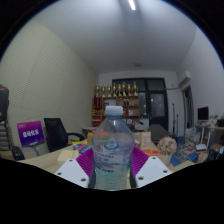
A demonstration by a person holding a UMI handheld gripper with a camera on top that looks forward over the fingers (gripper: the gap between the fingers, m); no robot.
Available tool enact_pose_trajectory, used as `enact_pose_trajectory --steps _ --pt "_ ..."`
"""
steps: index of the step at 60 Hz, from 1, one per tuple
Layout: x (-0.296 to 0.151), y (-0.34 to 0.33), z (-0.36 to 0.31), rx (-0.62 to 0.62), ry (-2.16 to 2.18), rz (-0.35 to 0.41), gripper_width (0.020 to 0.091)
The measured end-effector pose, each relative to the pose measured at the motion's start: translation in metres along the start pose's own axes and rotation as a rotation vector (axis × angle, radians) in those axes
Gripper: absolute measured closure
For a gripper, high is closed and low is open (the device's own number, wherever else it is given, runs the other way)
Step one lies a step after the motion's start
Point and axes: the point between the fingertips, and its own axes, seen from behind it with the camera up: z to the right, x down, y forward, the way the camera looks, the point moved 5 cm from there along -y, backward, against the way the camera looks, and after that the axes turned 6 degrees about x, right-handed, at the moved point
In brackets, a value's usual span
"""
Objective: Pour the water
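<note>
Clear plastic filled the middle of my view: a water bottle point(112, 148) with a white cap stood upright between the 2 fingers of my gripper point(112, 172), its purple label level with the pink pads point(92, 160). Both pads seemed to press against its sides, so I read the tongs as pinching the bottle. Beyond it lay a cluttered table point(60, 155), a purple sign point(31, 133) off to one side, and shelves point(120, 100) against the far wall.

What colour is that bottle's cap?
White; the bottle stands between the gripper fingers, gripper view.
</note>
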Motion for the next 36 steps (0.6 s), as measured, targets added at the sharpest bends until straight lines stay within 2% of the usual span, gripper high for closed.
enact_pose_trajectory --steps 1,2,3,5,8,9,13,15,16,26,30,35,36 --pt "0.006 0.009 0.003 0.008 0.004 -0.006 0.0634" --pt "0.03 0.001 -0.003 0.023 0.017 0.0 0.0634" --pt "0.021 0.019 0.008 0.025 0.02 -0.019 0.0635" --pt "0.031 0.026 0.011 0.023 0.054 -0.044 0.0636" --pt "0.069 0.025 -0.003 0.017 0.114 -0.078 0.0634" --pt "0.06 0.026 0.012 0.01 0.125 -0.094 0.0637" --pt "0.072 0.032 0.011 0.013 0.111 -0.119 0.0634" --pt "0.09 0.033 -0.001 0.016 0.085 -0.121 0.0635" --pt "0.084 0.03 0.017 0.012 0.072 -0.124 0.0635" --pt "0.085 0.041 -0.002 -0.002 -0.073 -0.073 0.0611" --pt "0.084 0.027 0.008 0.003 -0.077 -0.066 0.06" --pt "0.083 0.03 0.009 0.006 -0.061 -0.064 0.0555" --pt "0.084 0.029 0.01 0.005 -0.059 -0.066 0.0528"
